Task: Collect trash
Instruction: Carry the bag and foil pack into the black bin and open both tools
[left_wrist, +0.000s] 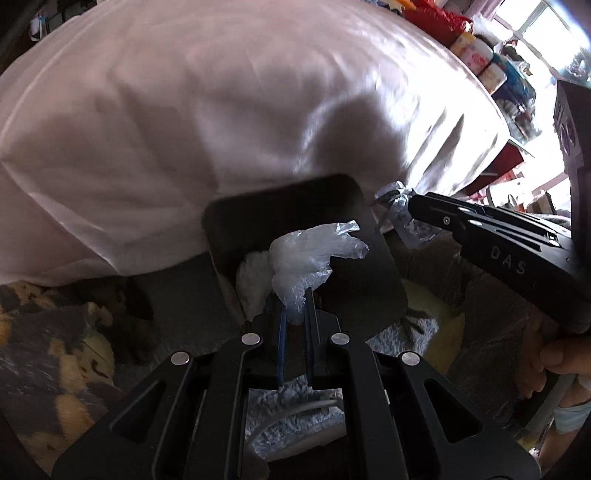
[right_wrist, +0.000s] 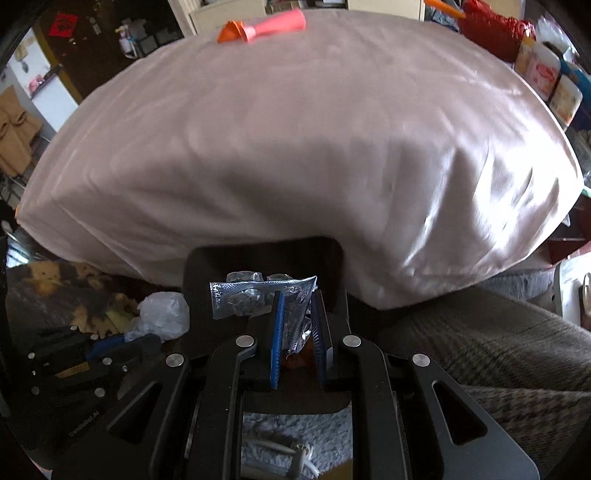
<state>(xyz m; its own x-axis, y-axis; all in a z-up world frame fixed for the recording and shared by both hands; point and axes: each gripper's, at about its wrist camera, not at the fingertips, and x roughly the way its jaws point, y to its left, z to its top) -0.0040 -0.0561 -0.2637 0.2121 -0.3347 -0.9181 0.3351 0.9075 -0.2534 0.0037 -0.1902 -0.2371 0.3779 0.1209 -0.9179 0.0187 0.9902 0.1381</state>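
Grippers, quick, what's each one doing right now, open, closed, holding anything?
Left gripper: closed on a crumpled clear plastic bag.
Right gripper: closed on an empty silver blister pack.

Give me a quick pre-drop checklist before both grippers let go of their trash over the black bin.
1. Left gripper pinching the crumpled clear plastic bag: ok.
2. Right gripper pinching the empty pill blister pack: ok.
3. Plastic bag over the black bin opening: ok, with white trash already inside.
4. Blister pack over the bin: ok in the right wrist view; in the left wrist view it sits near the bin's right rim.
5. Grippers clear of each other: ok, apart.
6. Room left in the bin: cannot tell, the inside is dark.
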